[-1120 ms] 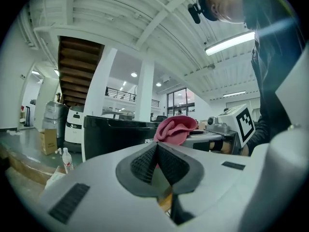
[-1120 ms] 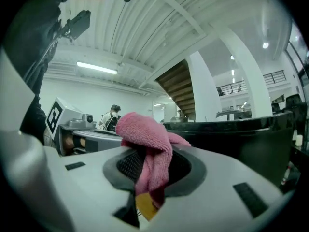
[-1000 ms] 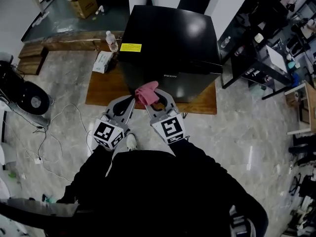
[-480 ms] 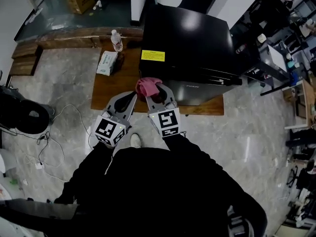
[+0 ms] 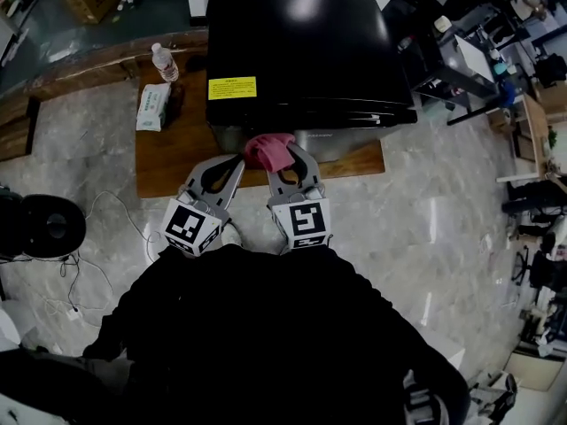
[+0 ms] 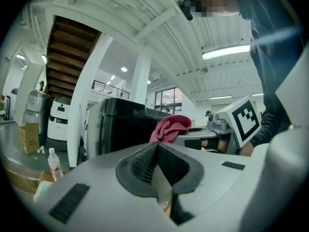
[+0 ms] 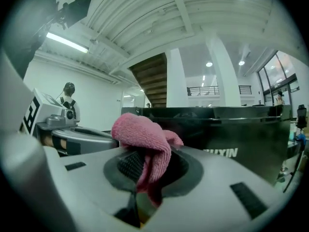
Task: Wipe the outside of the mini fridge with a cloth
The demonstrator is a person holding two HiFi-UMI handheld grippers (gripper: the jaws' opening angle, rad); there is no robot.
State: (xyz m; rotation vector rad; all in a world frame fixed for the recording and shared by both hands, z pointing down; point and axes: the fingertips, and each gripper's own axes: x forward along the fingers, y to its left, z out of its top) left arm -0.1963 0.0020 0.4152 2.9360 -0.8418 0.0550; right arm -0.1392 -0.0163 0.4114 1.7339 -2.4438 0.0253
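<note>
The black mini fridge (image 5: pixel 297 51) stands on a low wooden platform (image 5: pixel 177 153), with a yellow label (image 5: pixel 231 88) near its top front edge. My right gripper (image 5: pixel 276 155) is shut on a pink cloth (image 5: pixel 268 150), held close to the fridge's front face. In the right gripper view the cloth (image 7: pixel 145 141) bunches over the jaws, with the fridge (image 7: pixel 231 134) just behind. My left gripper (image 5: pixel 223 168) is shut and holds nothing, just left of the right one. The left gripper view shows the fridge (image 6: pixel 120 124) and the cloth (image 6: pixel 170 127) ahead.
A water bottle (image 5: pixel 164 62) and a tissue pack (image 5: pixel 154 106) sit on the platform left of the fridge. Cables (image 5: pixel 97 228) trail on the marble floor at the left, near a round black device (image 5: pixel 44 227). Black desks (image 5: pixel 452 60) stand at the right.
The view has shifted so the fridge is more centred and closer. Both grippers with the pink cloth stay in front of the fridge's face, the cloth now nearer its lower front edge.
</note>
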